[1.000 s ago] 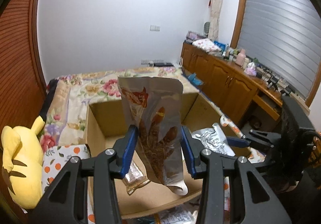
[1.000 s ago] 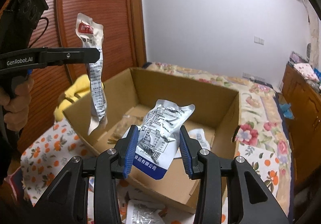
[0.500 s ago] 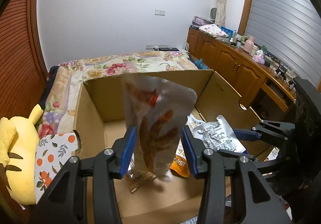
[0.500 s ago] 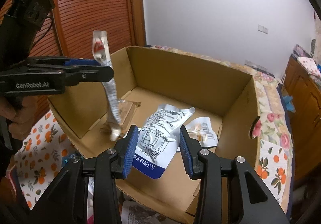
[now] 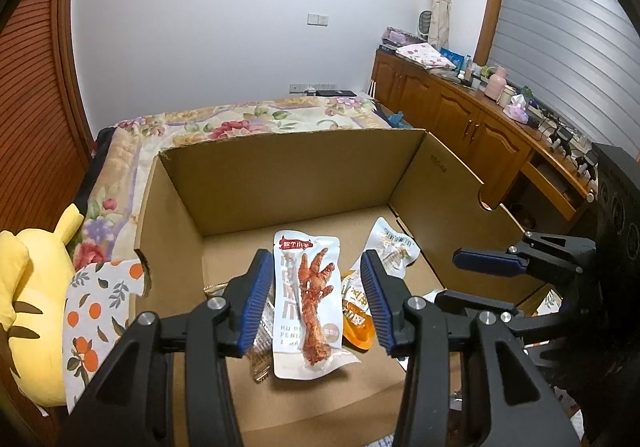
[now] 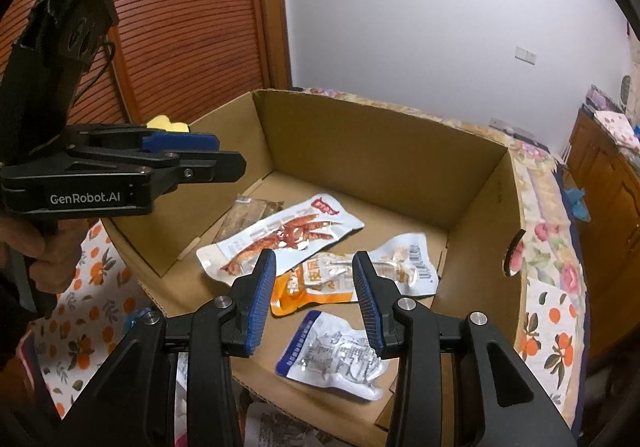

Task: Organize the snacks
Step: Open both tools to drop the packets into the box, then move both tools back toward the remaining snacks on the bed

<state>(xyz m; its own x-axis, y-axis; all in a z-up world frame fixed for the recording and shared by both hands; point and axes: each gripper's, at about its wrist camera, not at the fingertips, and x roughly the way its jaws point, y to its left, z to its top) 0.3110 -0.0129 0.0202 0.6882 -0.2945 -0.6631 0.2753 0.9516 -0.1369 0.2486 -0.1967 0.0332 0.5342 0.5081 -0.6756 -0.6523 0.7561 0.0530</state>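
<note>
An open cardboard box sits on the bed. A white chicken-foot packet lies flat on the box floor. My left gripper hangs open and empty above it; it also shows in the right wrist view. My right gripper is open and empty over the box; it also shows in the left wrist view. A silver-and-blue packet lies below it near the front wall. An orange packet, a clear packet and a brown packet also lie inside.
A yellow plush toy lies left of the box. The bed has a floral quilt and an orange-print sheet. A wooden cabinet with clutter stands at the right. More packets lie outside the box's front.
My left gripper opened and the chicken-foot packet dropped flat onto the box floor. My right gripper opened and the silver-and-blue packet fell into the box near the front wall.
</note>
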